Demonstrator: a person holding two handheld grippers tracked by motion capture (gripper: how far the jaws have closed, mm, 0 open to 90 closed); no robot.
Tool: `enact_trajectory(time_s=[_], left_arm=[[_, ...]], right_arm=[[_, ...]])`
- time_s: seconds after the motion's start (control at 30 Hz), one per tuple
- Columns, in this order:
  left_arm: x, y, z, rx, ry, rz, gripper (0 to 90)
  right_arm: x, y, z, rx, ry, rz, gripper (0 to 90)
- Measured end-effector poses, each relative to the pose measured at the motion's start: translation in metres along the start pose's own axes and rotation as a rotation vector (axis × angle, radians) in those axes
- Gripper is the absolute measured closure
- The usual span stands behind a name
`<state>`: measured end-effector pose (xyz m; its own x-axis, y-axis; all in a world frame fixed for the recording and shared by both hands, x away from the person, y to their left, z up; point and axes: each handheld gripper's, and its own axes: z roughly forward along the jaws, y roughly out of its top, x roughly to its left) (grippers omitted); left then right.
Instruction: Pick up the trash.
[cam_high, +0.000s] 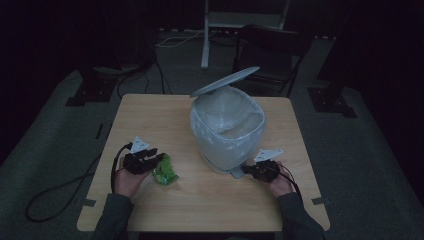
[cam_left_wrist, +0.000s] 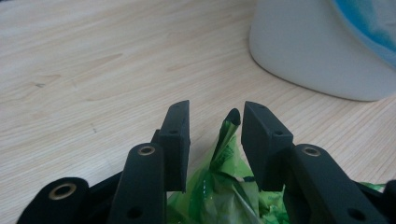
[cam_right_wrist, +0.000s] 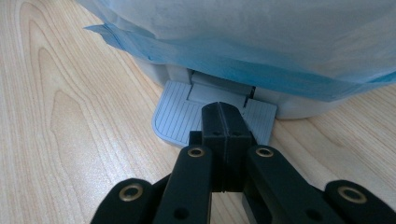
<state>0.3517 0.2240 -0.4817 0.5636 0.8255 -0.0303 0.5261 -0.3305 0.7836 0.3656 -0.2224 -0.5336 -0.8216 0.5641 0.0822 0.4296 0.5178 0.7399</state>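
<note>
At the left, the left hand-held gripper (cam_high: 156, 161) had its jaws partly apart around a crumpled green wrapper (cam_high: 165, 171), which lay on the surface (cam_high: 210, 200) just left of the bin. In the left gripper view a twisted tip of the wrapper (cam_left_wrist: 223, 158) stood up between the pads (cam_left_wrist: 180, 135), but a gap showed on both sides, so the jaws were released rather than gripping. The likely trouble there was a weak pinch: if the jaws caught nothing but that thin, slick tip, the wrapper could slide out on the way up or spring open and drop short of the bin.

In the middle stood the white pedal bin (cam_high: 227, 135), lined with a pale bag, its lid (cam_high: 225, 81) tilted up. The loose liner could fold inward and block the opening.

At the right, the right hand-held gripper (cam_high: 248, 170) was clenched with nothing between its jaws, its tip resting on the grey ribbed pedal (cam_right_wrist: 180, 114). Were it to slip off the ribs or ease up, I judged the lid would fall shut; pressing too hard could push the light bin across the surface.

The surface was pale wood grain, otherwise bare. The room around it was dim, with grey carpet, trailing cables, dark stands and a chair beyond.
</note>
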Motion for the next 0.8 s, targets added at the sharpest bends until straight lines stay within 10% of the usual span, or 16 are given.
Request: enact_trajectory(time_s=[0.43,0.8], left_arm=[[-0.001,0.001,0.021,0.095,-0.023,-0.002,80.4],[0.002,0.001,0.015,0.079,-0.006,-0.013,90.0]], right_arm=[[0.000,0.000,0.000,-0.001,0.000,-0.003,90.0],[0.000,0.000,0.000,-0.001,-0.002,-0.005,90.0]])
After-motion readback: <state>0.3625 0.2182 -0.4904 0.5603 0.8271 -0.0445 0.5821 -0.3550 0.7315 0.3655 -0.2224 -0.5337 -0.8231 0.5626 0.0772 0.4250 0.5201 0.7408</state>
